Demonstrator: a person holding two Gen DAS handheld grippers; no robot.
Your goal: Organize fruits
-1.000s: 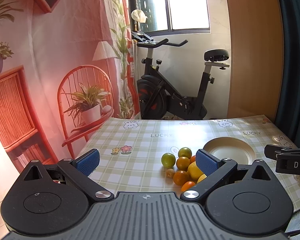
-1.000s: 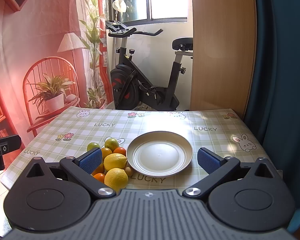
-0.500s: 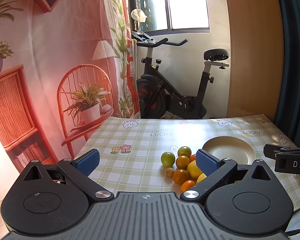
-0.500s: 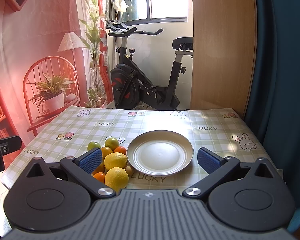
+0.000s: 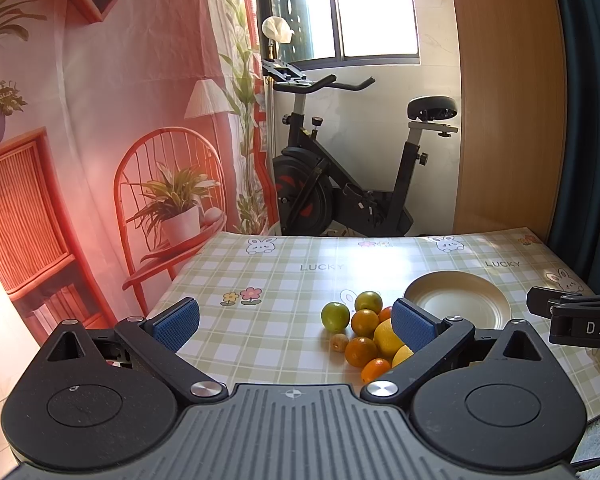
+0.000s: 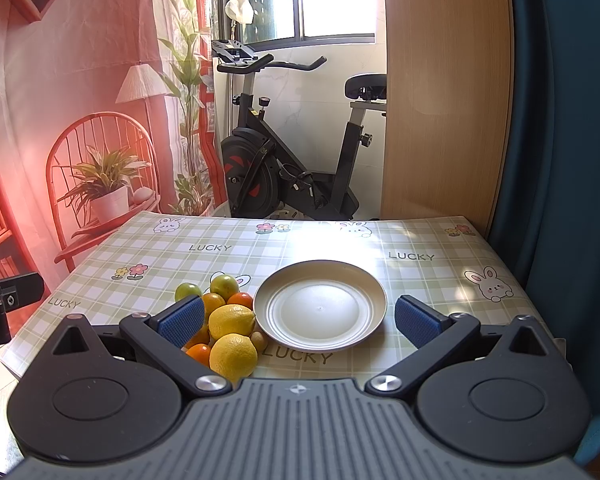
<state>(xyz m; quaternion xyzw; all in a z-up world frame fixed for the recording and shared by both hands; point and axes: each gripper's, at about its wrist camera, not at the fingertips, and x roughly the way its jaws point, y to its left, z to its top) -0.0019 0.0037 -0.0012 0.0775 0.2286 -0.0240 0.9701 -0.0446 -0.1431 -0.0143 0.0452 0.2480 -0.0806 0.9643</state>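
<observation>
A pile of fruit lies on the checked tablecloth: two yellow lemons [image 6: 233, 354], several oranges [image 5: 365, 322], two green fruits [image 5: 335, 317] and a small brown one [image 5: 339, 342]. An empty cream plate [image 6: 320, 306] stands just right of the pile; it also shows in the left wrist view [image 5: 458, 299]. My left gripper [image 5: 294, 324] is open and empty, held above the table's near edge left of the pile. My right gripper [image 6: 298, 322] is open and empty, facing the plate, with its left finger [image 6: 180, 320] in front of the pile.
The table [image 6: 420, 240] carries a green checked cloth with bunnies and "LUCKY" print. An exercise bike [image 6: 284, 168] stands behind the far edge. A wooden panel [image 6: 444, 100] and a dark blue curtain [image 6: 560, 120] are on the right. A printed backdrop [image 5: 100, 140] hangs on the left.
Both grippers have drifted very slightly; the table sits a touch higher in both views. Nothing was taken hold of or let go.
</observation>
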